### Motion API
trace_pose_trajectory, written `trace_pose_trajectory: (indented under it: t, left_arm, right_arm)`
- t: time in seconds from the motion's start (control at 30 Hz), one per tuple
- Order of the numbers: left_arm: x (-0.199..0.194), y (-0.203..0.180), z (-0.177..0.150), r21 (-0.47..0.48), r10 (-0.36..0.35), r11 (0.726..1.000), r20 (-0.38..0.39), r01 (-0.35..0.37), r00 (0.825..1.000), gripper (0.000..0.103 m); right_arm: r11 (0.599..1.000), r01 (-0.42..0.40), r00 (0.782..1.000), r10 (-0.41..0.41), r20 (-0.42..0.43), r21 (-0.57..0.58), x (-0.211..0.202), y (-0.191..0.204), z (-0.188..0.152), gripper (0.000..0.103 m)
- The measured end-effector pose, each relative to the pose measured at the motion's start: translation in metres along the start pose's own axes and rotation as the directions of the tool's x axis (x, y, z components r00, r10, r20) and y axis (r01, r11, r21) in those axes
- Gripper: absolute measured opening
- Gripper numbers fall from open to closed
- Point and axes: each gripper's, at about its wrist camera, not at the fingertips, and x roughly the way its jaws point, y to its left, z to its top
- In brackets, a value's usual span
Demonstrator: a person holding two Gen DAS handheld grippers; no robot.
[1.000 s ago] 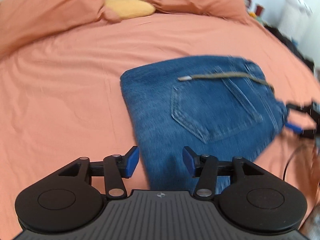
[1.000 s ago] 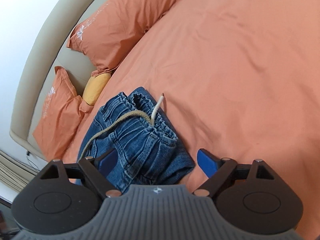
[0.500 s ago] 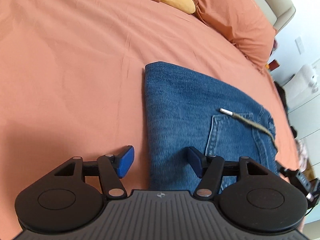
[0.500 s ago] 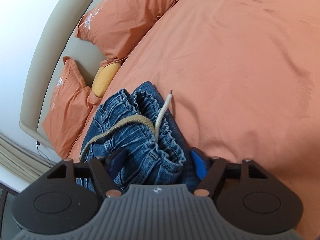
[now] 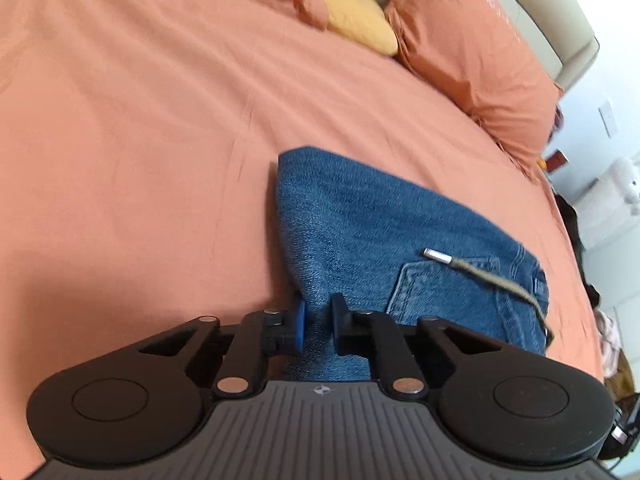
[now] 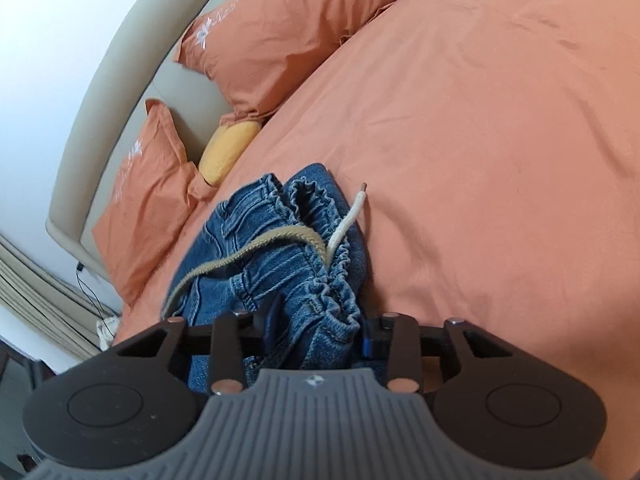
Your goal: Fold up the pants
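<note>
Blue denim pants (image 5: 384,240) lie folded on the orange bed sheet (image 5: 140,140), back pocket up, with a beige drawstring (image 5: 480,276) across them. My left gripper (image 5: 317,320) is shut on the folded edge of the pants at their near corner. In the right wrist view the elastic waistband (image 6: 316,276) bunches up between the fingers of my right gripper (image 6: 316,326), which is shut on it. The drawstring (image 6: 280,240) trails over the waistband, one pale end lying on the sheet.
Two orange pillows (image 5: 476,52) and a small yellow cushion (image 5: 356,20) lie at the head of the bed by the beige headboard (image 6: 104,80). White furniture (image 5: 608,204) and dark clutter stand off the bed's right side.
Both grippers have closed from open onto the pants: the left on the folded edge, the right on the waistband. Both moved in closer to the denim.
</note>
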Motion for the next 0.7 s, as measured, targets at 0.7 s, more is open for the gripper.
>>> trace_pose_trajectory:
  t: [0.7]
  left_arm:
    - [-0.13,-0.011,0.007,0.005,0.049,0.999,0.133,-0.05,0.99,0.008]
  right_arm:
    - [0.974,-0.127,0.979,0.093,-0.179,-0.189,-0.025,0.177,-0.061,0.022]
